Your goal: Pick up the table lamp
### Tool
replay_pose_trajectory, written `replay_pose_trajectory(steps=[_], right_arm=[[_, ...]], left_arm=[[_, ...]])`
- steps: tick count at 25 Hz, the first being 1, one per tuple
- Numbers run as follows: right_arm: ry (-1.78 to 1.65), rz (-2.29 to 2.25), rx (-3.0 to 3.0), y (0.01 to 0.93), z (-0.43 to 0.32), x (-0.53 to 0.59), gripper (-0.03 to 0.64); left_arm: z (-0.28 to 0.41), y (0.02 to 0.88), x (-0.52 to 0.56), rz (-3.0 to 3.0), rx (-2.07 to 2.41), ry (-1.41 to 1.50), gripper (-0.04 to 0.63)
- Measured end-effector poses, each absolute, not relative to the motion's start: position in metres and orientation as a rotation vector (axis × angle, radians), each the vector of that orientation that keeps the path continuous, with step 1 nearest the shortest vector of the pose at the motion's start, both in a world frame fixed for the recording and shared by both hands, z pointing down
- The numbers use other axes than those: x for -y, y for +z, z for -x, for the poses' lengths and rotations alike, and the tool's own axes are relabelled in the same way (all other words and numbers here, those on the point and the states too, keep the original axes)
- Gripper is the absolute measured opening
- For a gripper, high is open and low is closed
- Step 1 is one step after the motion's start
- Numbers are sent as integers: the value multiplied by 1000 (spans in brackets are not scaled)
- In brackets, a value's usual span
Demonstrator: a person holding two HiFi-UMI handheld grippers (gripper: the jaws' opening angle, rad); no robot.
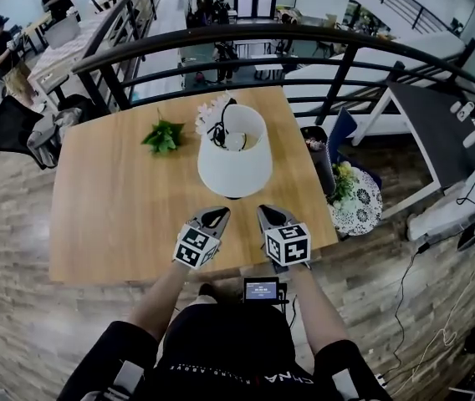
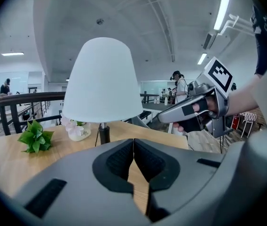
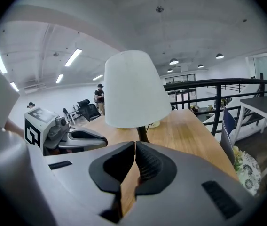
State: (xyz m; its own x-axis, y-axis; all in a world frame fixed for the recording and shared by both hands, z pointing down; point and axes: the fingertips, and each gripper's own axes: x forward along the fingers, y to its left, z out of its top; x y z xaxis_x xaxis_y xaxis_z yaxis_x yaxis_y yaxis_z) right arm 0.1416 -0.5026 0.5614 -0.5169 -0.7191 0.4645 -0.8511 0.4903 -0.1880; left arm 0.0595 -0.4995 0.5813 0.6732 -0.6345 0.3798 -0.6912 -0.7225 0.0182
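The table lamp (image 1: 235, 150) has a white cone shade and a dark stem, and stands upright in the middle of the wooden table (image 1: 112, 215). In the left gripper view the lamp (image 2: 103, 81) is ahead and slightly left; in the right gripper view the lamp (image 3: 134, 89) stands straight ahead. My left gripper (image 1: 218, 216) and right gripper (image 1: 265, 215) hover side by side just in front of the lamp's base, not touching it. Both are shut with nothing between the jaws: left gripper (image 2: 133, 150), right gripper (image 3: 135, 155).
A small green plant (image 1: 163, 135) and a white flower ornament (image 1: 211, 114) sit behind the lamp on the left. A black railing (image 1: 304, 44) runs behind the table. A dark bin (image 1: 319, 155) and a patterned round side table (image 1: 356, 201) stand off the right edge.
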Motion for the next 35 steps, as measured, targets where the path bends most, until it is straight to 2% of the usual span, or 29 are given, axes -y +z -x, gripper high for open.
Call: replay_pose_trajectory(steps=[23, 32, 33, 35], right_arm=[[518, -1358, 2369, 556, -145, 501, 31], [504, -1289, 2402, 559, -159, 512, 31], [501, -1276, 2407, 560, -159, 515, 31], [495, -1253, 2415, 562, -158, 522, 31]], left_arm=[[-66, 586, 506, -2736, 1017, 494, 18], [-73, 599, 530, -2682, 1213, 451, 22], [-73, 602, 536, -2664, 1247, 436, 45], [-73, 607, 550, -2624, 1309, 411, 174]])
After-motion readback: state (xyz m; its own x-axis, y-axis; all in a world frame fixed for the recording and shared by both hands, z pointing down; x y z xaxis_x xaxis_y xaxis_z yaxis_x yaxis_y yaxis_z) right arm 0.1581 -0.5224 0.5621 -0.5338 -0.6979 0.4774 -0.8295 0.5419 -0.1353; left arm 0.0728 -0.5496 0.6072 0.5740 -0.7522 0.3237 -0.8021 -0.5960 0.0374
